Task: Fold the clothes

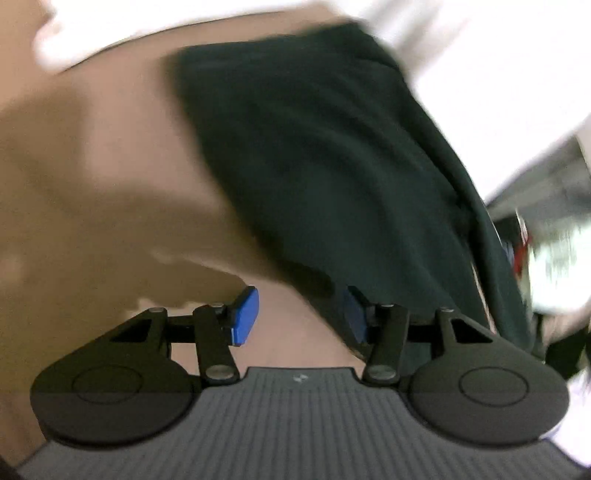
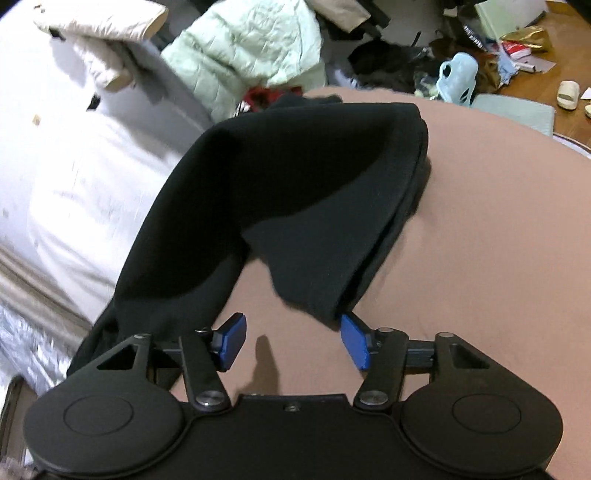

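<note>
A dark garment (image 1: 325,147) lies on a tan-pink sheet (image 1: 92,155); the left wrist view is blurred. My left gripper (image 1: 299,317) is open, with the garment's near edge over its right blue pad (image 1: 354,317) and nothing between the pads. In the right wrist view the same dark garment (image 2: 295,192) lies folded over itself on the sheet (image 2: 480,221). My right gripper (image 2: 295,341) is open and empty, just short of the garment's near corner, which hangs by the right pad (image 2: 354,343).
White bedding (image 2: 74,166) lies to the left of the sheet. A pale green quilted jacket (image 2: 251,48) and a cream one (image 2: 103,33) lie behind. Clutter, a blue plastic item (image 2: 458,81) and slippers cover the wooden floor (image 2: 554,74) at far right.
</note>
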Motion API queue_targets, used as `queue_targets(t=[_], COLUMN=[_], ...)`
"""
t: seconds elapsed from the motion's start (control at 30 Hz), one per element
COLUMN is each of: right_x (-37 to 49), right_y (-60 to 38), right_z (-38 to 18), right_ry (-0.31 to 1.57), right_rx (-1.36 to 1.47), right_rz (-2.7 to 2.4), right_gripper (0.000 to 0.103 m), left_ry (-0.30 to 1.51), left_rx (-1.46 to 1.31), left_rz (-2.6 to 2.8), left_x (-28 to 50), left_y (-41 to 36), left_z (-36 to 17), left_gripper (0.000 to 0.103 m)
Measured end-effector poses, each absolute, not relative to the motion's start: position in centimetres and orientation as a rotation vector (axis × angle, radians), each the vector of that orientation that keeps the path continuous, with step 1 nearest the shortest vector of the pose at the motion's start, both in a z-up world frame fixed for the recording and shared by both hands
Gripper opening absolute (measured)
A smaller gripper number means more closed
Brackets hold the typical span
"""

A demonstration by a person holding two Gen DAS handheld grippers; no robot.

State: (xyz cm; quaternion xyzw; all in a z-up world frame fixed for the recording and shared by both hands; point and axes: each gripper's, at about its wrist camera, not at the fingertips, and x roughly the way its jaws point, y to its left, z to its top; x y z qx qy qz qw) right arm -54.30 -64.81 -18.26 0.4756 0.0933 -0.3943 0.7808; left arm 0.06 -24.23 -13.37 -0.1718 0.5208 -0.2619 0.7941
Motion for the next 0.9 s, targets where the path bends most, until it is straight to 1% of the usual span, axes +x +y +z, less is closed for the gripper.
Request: queue_targets(t=[0.03,0.07,0.13,0.2,0.23,0.27,0.33,0.37,0.43,0.47,0.5,0.57,0.6,0.63,0.67,0.7,0.73,0.77,0.8,0.83,0.87,0.9], right_x=[-54.1,-53.8,-53.1,-52.9,-53.0,-53.6,-55.3,-56.3,-58.3,-59.3,-60.2,-61.1,-61.1,-60.5,-59.8,-59.2,-58.7,-58.0,-57.3,-56.6,-55.9,-55.3], right_y=[-65.5,-66.2,-67.3,-67.6,-67.8,-67.9,-68.4,-68.7,-69.7,-70.2,-70.7,-71.2,-71.3,-71.1,-70.7,-70.0,-69.4,-69.1,-69.1,-69.4,-69.7,-69.9], right_z=[-18.4,-18.4,-17.4,-15.0,-13.8,-12.6,-10.2,-9.3,-8.1,-7.5,-6.9,-7.3,-8.0,-9.0,-10.2,-11.3,-12.5,-13.6,-14.7,-15.6,-16.5,-17.3], right_ry=[0.181,0.182,0.246,0.292,0.306,0.308,0.294,0.288,0.291,0.293,0.294,0.32,0.338,0.354,0.364,0.362,0.353,0.336,0.319,0.299,0.278,0.25], right_rx=[1.027,1.009,0.9,0.712,0.638,0.597,0.522,0.506,0.542,0.56,0.577,0.693,0.76,0.81,0.855,0.893,0.931,0.968,1.003,1.038,1.072,1.099], right_rz=[-0.871,-0.893,-0.946,-0.976,-0.984,-0.984,-1.024,-1.04,-1.028,-1.021,-1.015,-0.936,-0.881,-0.83,-0.792,-0.765,-0.743,-0.73,-0.727,-0.737,-0.746,-0.758], right_gripper=[0.057,0.039,0.028,0.023,0.014,0.001,0.001,0.001,0.001,0.001,0.001,0.01,0.011,0.018,0.035,0.043,0.053,0.056,0.056,0.06,0.063,0.064], left_ry=[1.086,1.049,0.961,0.897,0.863,0.828,0.768,0.739,0.67,0.637,0.608,0.566,0.544,0.517,0.486,0.454,0.422,0.387,0.361,0.371,0.381,0.392], left_rx=[-0.295,-0.217,-0.057,0.069,0.124,0.179,0.283,0.335,0.45,0.511,0.571,0.671,0.719,0.762,0.803,0.845,0.884,0.912,0.933,0.925,0.917,0.91], left_rz=[-0.581,-0.597,-0.63,-0.677,-0.707,-0.735,-0.793,-0.825,-0.888,-0.921,-0.959,-1.023,-1.048,-1.054,-1.05,-1.046,-1.04,-1.027,-1.017,-1.014,-1.012,-1.009], left_x=[-0.7,-1.6,-3.3,-5.0,-6.1,-7.2,-9.2,-10.3,-12.9,-13.7,-14.7,-17.0,-18.2,-19.3,-19.9,-20.5,-21.0,-21.2,-21.3,-21.1,-21.0,-20.8], left_y=[-25.7,-27.3,-30.6,-33.3,-34.3,-35.3,-37.1,-38.3,-39.9,-40.4,-40.9,-41.6,-41.8,-42.2,-42.6,-43.1,-43.5,-44.1,-44.6,-44.9,-45.3,-45.6], left_z=[-12.8,-12.2,-10.9,-9.8,-9.3,-8.9,-8.6,-8.7,-8.9,-9.4,-9.9,-10.6,-10.9,-11.3,-11.8,-12.3,-12.7,-13.2,-13.5,-13.5,-13.5,-13.4], left_gripper=[0.05,0.05,0.051,0.052,0.052,0.055,0.06,0.061,0.063,0.065,0.066,0.068,0.068,0.07,0.073,0.074,0.08,0.087,0.091,0.097,0.097,0.096])
